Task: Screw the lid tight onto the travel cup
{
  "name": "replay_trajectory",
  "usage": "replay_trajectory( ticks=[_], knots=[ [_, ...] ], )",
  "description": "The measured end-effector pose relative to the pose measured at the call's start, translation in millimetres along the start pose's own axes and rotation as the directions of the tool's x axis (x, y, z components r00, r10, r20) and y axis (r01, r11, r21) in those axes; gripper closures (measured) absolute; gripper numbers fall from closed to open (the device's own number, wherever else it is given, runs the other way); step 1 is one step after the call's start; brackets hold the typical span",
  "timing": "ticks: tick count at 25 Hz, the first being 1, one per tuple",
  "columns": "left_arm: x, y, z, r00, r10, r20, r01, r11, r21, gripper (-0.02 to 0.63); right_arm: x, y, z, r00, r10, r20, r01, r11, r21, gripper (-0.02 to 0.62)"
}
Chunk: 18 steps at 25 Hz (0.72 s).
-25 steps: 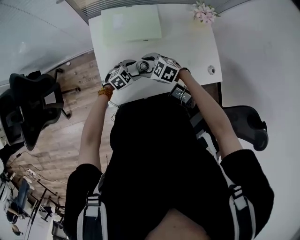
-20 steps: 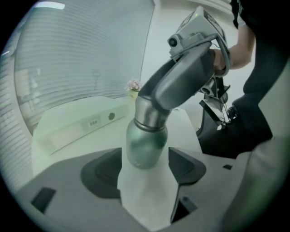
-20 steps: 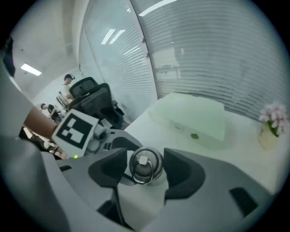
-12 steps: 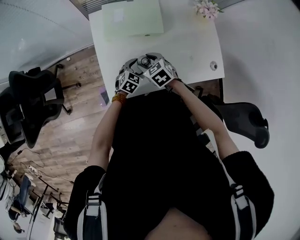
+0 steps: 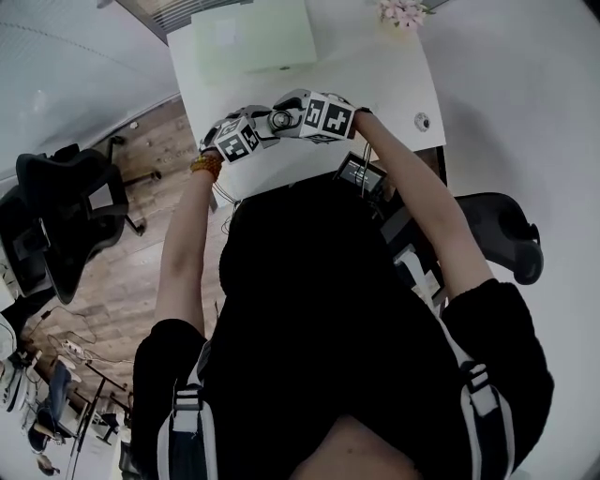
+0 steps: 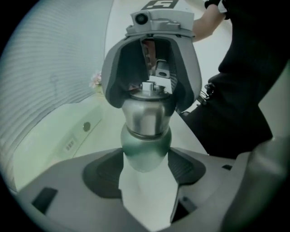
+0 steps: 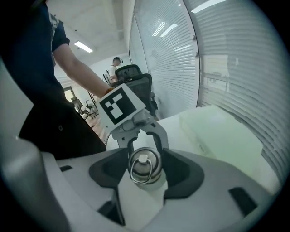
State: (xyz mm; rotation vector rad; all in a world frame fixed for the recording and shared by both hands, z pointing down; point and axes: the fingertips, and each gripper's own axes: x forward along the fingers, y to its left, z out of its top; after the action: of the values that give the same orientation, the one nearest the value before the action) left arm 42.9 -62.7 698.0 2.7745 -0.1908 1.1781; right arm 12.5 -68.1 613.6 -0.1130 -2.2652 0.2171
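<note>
On desk [image 5: 394,84] beyond travel cup [image 6: 146,131]: green mat [image 5: 248,37], flowers [image 5: 403,11].

Place: office
Evidence: black swivel chairs [image 5: 56,216] on wood floor [image 5: 141,272] left of the white worktop [image 5: 394,84]; slatted blinds [image 7: 235,68] beyond it

Matt green travel cup [image 6: 146,153]; shiny smooth metal lid [image 7: 144,171]; wood plank floor [image 5: 122,272].

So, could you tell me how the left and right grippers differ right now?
The left gripper is shut on the cup at its green end; the right gripper is shut on the ringed lid. In the head view the left sits slightly lower in the picture than the right. Shared: both hold the same cup, facing each other end to end above the table.
</note>
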Motion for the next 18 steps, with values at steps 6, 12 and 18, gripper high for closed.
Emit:
replay_trajectory(
  ticks=[6, 12, 18],
  knots=[
    [-4.9, 0.7, -1.3, 0.993, 0.116, 0.027, -0.111, 0.985, -0.131, 0.282, -19.9, -15.2, 11.7, 0.967, -0.215, 0.138, 0.201, 0.973, 0.111, 0.298],
    [-6.5, -14.2, -3.2, 0.949, 0.298, 0.099, -0.234, 0.881, -0.411, 0.276, -31.5, -8.5, -2.3, 0.878, -0.475, 0.064, 0.402, 0.803, 0.441, 0.301],
    [0.7, -2.4, 2.1, 0.917, 0.398, 0.037, -0.328, 0.802, -0.500, 0.279, -6.7, -3.8, -22.5, 0.850, -0.524, -0.057, 0.503, 0.773, 0.387, 0.357]
  ],
)
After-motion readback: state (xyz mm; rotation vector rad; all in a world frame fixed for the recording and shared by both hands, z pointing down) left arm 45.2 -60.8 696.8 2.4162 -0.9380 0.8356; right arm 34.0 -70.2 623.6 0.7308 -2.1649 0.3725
